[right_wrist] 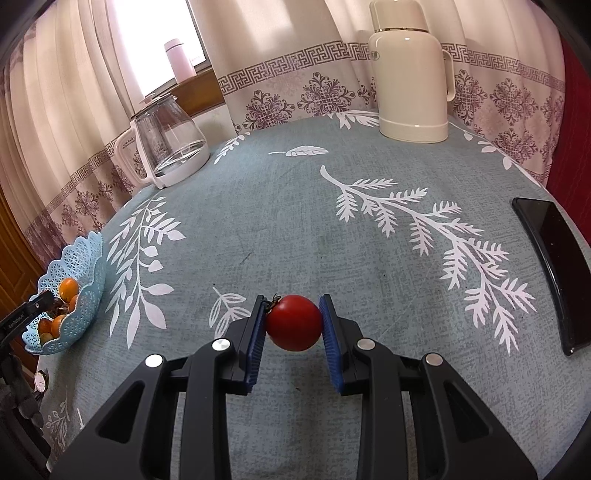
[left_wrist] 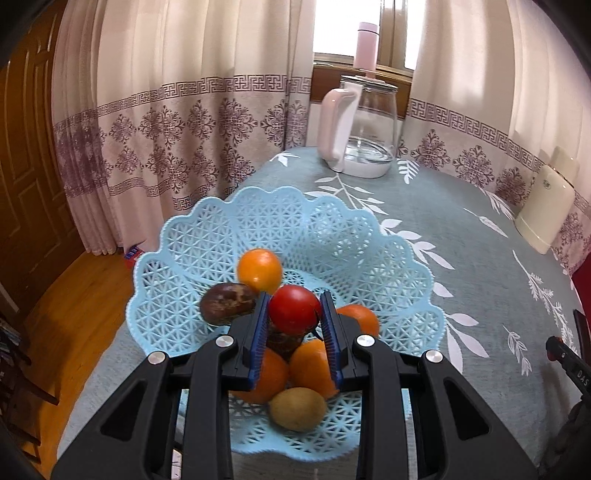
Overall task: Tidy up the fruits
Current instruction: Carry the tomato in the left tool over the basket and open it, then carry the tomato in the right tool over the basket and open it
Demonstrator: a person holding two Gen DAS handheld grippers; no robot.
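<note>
Left wrist view: we see the left tool (left_wrist: 294, 312) clamping a red tomato (left_wrist: 294, 309) above the blue basket (left_wrist: 207, 236), with a brown fruit (left_wrist: 227, 303) to its left, oranges (left_wrist: 259, 270) around it and a kiwi (left_wrist: 297, 408) beneath. Right wrist view: the basket lies far left; the right tool (right_wrist: 294, 322) grips a second tomato (right_wrist: 294, 322) over the table (right_wrist: 295, 221); a phone (right_wrist: 552, 269) lies right.

Cream pleated curtains with purple patterned bands (left_wrist: 177, 122) hang behind the counter covered in grey-blue leaf-print cloth (right_wrist: 295, 229). Daylight enters a wood-framed window (left_wrist: 343, 33). Orange-brown wooden floor (left_wrist: 77, 295), brown panelled door (left_wrist: 26, 177) at left.
</note>
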